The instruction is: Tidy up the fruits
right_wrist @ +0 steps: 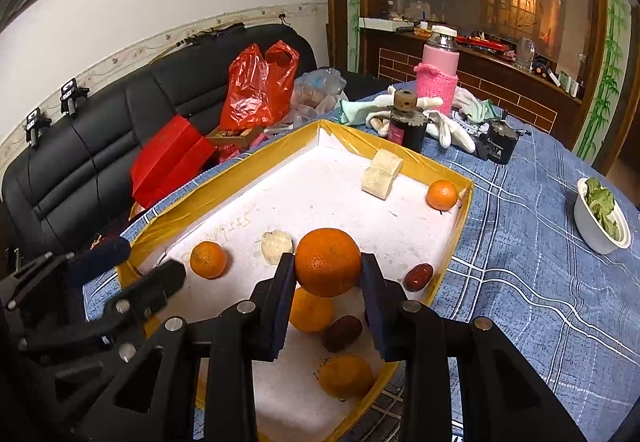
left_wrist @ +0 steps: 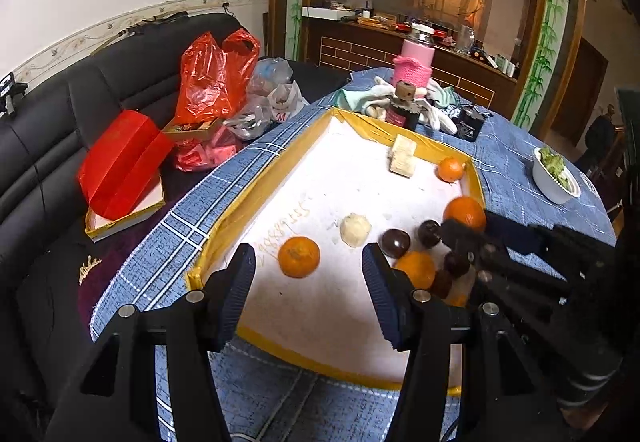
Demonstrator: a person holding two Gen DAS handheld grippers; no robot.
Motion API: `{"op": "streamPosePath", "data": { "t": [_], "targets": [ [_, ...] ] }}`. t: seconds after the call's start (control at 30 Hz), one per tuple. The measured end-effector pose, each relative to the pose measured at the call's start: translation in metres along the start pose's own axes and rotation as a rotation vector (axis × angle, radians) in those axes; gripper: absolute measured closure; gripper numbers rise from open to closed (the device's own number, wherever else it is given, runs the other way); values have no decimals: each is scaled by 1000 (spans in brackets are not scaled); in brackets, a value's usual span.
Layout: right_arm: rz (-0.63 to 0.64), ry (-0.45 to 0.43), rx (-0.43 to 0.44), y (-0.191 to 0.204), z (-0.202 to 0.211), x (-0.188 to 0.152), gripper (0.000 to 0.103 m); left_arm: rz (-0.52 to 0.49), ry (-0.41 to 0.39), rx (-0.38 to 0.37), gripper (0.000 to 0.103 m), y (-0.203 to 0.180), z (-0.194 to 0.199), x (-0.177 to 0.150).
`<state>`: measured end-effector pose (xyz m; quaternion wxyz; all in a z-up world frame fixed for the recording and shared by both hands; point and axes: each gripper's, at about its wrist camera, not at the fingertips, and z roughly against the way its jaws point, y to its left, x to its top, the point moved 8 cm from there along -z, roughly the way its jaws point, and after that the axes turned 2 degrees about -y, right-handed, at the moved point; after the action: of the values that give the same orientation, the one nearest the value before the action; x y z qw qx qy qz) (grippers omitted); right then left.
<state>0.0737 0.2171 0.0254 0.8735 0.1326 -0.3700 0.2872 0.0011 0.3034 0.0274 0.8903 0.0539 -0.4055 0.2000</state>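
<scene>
Two grippers work over a yellow-rimmed tray (right_wrist: 466,219) on the blue plaid counter (right_wrist: 520,262): the right gripper (right_wrist: 328,266) pinches a large orange (right_wrist: 328,262) squarely between its fingers, lifted clear above the near right corner, where two more oranges (right_wrist: 311,310) and dark dates (right_wrist: 342,332) lie clustered directly below it. The left gripper (left_wrist: 308,274) hangs with fingers spread and nothing between them, and a lone orange (left_wrist: 299,256) sits on the tray floor just beyond their gap, slightly left of centre, making the left hand plainly the nearer one for that fruit. Round as it is, the fruit offers no long axis to line up on. Just beyond it lies a pale, crumbly lump (left_wrist: 355,230), and farther off a beige block (left_wrist: 402,160) and a small orange (left_wrist: 451,169) rest by the far right wall. Beyond the tray stand a dark bottle (right_wrist: 406,121) and a pink flask (right_wrist: 438,71).
</scene>
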Motion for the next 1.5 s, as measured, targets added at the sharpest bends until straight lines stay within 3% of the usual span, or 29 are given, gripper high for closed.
{"op": "streamPosePath", "data": {
  "t": [0.47, 0.6, 0.7, 0.93, 1.1, 1.5],
  "targets": [
    [-19, 89, -30, -8, -27, -3, 68, -9, 46, 16, 45, 2, -19, 2],
    [-32, 81, -62, -16, -27, 0, 35, 22, 68, 32, 34, 10, -24, 3],
    [-67, 68, -57, -24, -19, 3, 24, 35, 90, 52, 30, 14, -25, 1],
    [-35, 3, -62, -28, 16, -3, 15, 4, 84, 52, 29, 4, -16, -5],
    [5, -55, -79, -28, 41, -6, 3, -7, 61, 52, 18, -2, -6, -7],
    [54, -129, -75, -29, 91, -16, 1, -51, 21, 65, 13, -18, 17, -6]
  ]
}}
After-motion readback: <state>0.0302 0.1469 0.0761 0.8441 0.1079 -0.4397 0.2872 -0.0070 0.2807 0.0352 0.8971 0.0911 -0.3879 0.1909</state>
